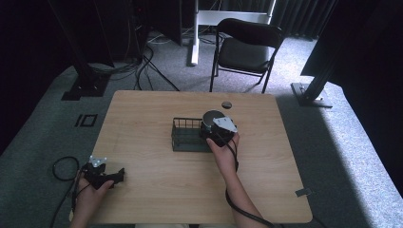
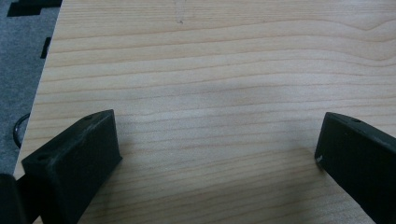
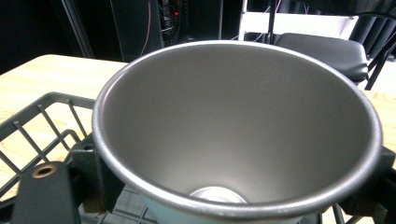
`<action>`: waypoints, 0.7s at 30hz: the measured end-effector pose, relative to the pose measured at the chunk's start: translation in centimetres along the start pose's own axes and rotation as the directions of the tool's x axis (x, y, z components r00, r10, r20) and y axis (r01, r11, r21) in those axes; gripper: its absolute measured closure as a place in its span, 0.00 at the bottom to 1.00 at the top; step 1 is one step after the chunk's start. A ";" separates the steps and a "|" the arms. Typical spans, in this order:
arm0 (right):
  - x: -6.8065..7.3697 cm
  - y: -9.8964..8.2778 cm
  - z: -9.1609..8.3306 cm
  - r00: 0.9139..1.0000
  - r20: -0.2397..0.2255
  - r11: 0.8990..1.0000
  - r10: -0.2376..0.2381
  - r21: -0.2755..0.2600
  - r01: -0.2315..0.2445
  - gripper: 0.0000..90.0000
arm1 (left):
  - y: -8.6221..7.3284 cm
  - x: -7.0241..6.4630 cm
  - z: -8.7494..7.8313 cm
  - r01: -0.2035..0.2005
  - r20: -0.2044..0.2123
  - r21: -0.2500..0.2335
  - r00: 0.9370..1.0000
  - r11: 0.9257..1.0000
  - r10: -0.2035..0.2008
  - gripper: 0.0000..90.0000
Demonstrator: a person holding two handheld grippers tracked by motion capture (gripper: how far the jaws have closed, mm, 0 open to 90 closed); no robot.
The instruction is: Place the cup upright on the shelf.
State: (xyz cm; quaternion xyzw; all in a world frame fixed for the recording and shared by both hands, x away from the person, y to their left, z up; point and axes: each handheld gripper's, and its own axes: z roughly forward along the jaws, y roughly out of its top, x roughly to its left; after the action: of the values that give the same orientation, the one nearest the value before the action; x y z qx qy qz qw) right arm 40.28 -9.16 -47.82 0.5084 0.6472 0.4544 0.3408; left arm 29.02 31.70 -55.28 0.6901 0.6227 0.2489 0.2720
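Where the bench (image 1: 157,190) meets its near left corner, the left gripper (image 1: 105,176) rests low over bare wood, its fingers (image 2: 74,158) spread wide with nothing between them, and the left gripper view has pale, straight-grained planking running ahead with the bench's left edge and grey carpet just beside. Broad open wood lies between that gripper and the middle of the bench. Farther in, the right gripper (image 1: 216,129) has its fingers (image 3: 46,196) clamped on either side of a cup (image 1: 211,118), which stands upright, mouth up, its long axis vertical, at the right end of a basket (image 1: 183,137); whether its base touches the basket floor I cannot tell. In the right gripper view the cup (image 3: 233,135) is a smooth, dull grey metal cone with a rolled rim, widening upward from a small round bottom. The basket is a dark, rectangular grid of thin bars, long side across the bench, near its centre. Beyond it sits a small round hole (image 1: 226,104) close to the far edge, then carpet and a black chair (image 1: 247,45).
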 end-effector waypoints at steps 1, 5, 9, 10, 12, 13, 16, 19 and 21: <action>-0.1 0.0 0.0 1.000 -0.003 1.000 0.002 -0.001 -0.002 0.15 | 0.0 0.0 0.0 0.000 0.000 0.000 1.000 1.000 0.000 0.00; -0.3 0.0 0.0 1.000 -0.022 1.000 0.006 0.002 -0.006 0.15 | 0.0 0.0 0.0 0.000 0.000 0.000 1.000 1.000 0.000 0.00; -0.4 0.1 -0.1 0.999 -0.053 1.000 0.003 0.015 -0.002 0.12 | 0.0 0.0 0.0 0.000 0.000 0.000 1.000 1.000 0.000 0.00; -0.4 0.1 -0.2 0.999 -0.051 1.000 -0.008 0.014 0.008 0.12 | 0.0 0.0 0.0 0.000 0.000 0.000 1.000 1.000 0.000 0.00; -0.4 0.2 -0.4 0.998 -0.058 1.000 -0.017 0.009 0.018 0.12 | 0.0 0.0 0.0 0.000 0.000 0.000 1.000 1.000 0.000 0.00; -0.5 0.2 -0.5 0.998 -0.057 1.000 -0.021 0.006 0.021 0.12 | 0.0 0.0 0.0 0.000 0.000 0.000 1.000 1.000 0.000 0.00; -0.7 0.1 -0.9 0.997 -0.069 0.999 -0.037 0.008 0.038 0.12 | 0.0 0.0 0.0 0.000 0.000 0.000 1.000 1.000 0.000 0.00; -0.7 0.0 -1.3 0.996 -0.077 0.999 -0.045 0.003 0.046 0.12 | 0.0 0.0 0.0 0.000 0.000 0.000 1.000 1.000 0.000 0.00; -0.9 0.0 -1.6 0.996 -0.082 0.999 -0.043 -0.006 0.043 0.12 | 0.0 0.0 0.0 0.000 0.000 -0.002 1.000 1.000 0.000 0.00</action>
State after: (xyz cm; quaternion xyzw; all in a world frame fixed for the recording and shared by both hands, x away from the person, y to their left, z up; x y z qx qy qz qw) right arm 39.07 -10.42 -47.30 0.4745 0.6707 0.4688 0.3245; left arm 29.02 31.70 -55.30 0.6898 0.6227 0.2493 0.2726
